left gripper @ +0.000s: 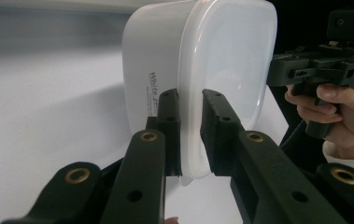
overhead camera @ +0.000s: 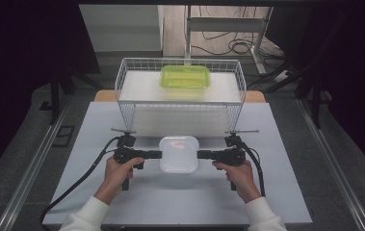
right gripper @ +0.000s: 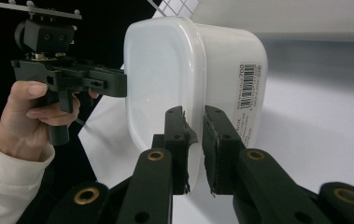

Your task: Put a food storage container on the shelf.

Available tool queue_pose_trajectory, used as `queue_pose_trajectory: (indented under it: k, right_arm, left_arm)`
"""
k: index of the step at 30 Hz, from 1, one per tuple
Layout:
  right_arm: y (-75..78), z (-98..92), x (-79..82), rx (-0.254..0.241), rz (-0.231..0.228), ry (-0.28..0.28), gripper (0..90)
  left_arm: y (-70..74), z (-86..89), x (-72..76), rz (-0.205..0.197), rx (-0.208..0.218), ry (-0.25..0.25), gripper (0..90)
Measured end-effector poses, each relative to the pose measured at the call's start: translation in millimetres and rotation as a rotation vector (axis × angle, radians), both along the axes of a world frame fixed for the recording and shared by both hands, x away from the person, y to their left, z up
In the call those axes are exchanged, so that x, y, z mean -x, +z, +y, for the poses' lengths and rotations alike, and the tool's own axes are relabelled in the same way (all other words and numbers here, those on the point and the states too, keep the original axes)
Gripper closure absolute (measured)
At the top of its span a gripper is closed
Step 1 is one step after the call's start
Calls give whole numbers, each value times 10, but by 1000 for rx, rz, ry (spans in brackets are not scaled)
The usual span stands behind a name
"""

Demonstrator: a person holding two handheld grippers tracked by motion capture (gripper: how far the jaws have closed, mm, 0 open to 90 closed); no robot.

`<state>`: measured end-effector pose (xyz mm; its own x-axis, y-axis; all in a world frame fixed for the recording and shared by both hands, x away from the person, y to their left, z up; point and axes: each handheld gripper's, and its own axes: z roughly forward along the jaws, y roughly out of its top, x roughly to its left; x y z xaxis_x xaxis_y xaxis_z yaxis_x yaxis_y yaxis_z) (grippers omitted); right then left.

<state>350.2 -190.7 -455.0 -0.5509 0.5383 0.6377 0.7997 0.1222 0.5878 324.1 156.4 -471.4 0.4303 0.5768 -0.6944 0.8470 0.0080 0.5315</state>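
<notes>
The left gripper (overhead camera: 157, 154) is clamped on the left rim of a white lidded plastic container (overhead camera: 179, 154); in the left gripper view its two black jaws pinch the lid's edge (left gripper: 191, 140) between them. The right gripper (overhead camera: 202, 154) grips the opposite rim the same way, its jaws closed on the edge of the container (right gripper: 193, 84) in the right gripper view, where a barcode label (right gripper: 248, 88) shows on the side wall. Each gripper is held in a hand, left hand (overhead camera: 117, 174) and right hand (overhead camera: 240, 175), with white sleeves below. The container sits between the two grippers at the middle of the pale grey table (overhead camera: 180, 202). Beyond it, well apart, stands a white wire basket (overhead camera: 127, 103), and inside that lies a translucent green lidded container (overhead camera: 185, 77)
</notes>
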Motion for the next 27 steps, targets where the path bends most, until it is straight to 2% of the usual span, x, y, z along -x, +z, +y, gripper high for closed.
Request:
queue_pose_trajectory:
  k: [3, 27]
  right_arm:
    - [16, -4, 3, 5, -8, 4, 802]
    - [212, -32, 31, -22, -59, 31, 802]
  left_arm:
    - [40, -13, 17, -15, -14, -2, 782]
    - [267, -8, 70, -68, -13, -2, 786]
